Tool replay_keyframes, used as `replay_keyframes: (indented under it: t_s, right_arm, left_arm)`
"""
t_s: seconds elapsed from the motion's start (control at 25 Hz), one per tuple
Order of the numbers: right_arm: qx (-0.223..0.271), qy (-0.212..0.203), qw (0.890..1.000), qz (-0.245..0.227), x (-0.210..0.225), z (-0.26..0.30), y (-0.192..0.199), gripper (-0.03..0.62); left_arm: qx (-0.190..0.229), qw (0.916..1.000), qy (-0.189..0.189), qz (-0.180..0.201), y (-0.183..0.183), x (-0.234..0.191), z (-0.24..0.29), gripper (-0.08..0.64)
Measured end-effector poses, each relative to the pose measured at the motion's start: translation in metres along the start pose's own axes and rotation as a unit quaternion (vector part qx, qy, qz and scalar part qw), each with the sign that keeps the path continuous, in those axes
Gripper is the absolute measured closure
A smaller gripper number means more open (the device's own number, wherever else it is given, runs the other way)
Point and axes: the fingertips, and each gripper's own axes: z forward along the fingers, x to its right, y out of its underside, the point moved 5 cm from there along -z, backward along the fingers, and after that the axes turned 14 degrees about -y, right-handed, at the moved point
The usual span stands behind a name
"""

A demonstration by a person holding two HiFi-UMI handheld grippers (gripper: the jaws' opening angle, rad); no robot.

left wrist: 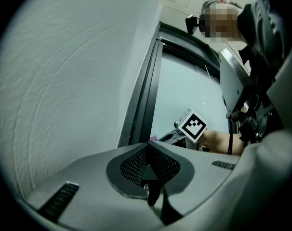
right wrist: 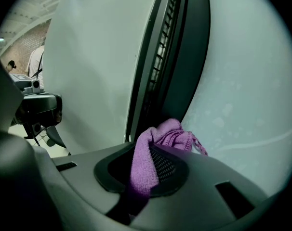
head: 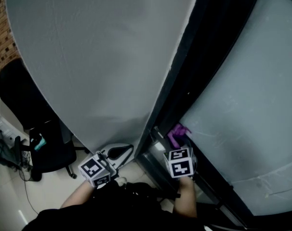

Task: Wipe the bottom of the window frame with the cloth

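Right tool is clamped on the purple cloth, lower centre of its view, close against the dark window frame; I can't confirm contact. I'd press the bunched cloth into the bottom rail and drag it along in 1 steady pass. Left tool sits closed on nothing.

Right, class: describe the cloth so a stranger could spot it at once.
Find the dark window frame between the white wall and the pale glass. By it, the right gripper is shut on the cloth: the only purple thing, soft and bunched.
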Motion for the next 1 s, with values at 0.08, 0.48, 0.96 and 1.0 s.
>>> replay_keyframes:
  t_s: [0.08,0.48,0.96,1.0]
  right_arm:
    - [0.004,-0.017,1.0,0.001,-0.008,-0.001,0.004,0.526]
    - [0.091,-0.12,0.988,0.028,-0.035,-0.028,0.022,0.528]
    - [0.31,-0.136,0.941,0.001,-0.048,-0.116,0.058,0.529]
    - [0.314,-0.13,0.94,0.008,-0.048,-0.119,0.063,0.529]
  left_arm:
    - [-0.005,1.0,0.0,0.003,0.001,0.002,-0.001,0.558]
    - [-0.008,0.9999,-0.002,0.007,0.002,0.018,0.0,0.558]
    - [0.023,0.9996,-0.011,0.011,-0.011,0.043,0.0,0.558]
    - [0.026,0.9995,-0.014,0.013,-0.012,0.044,0.0,0.558]
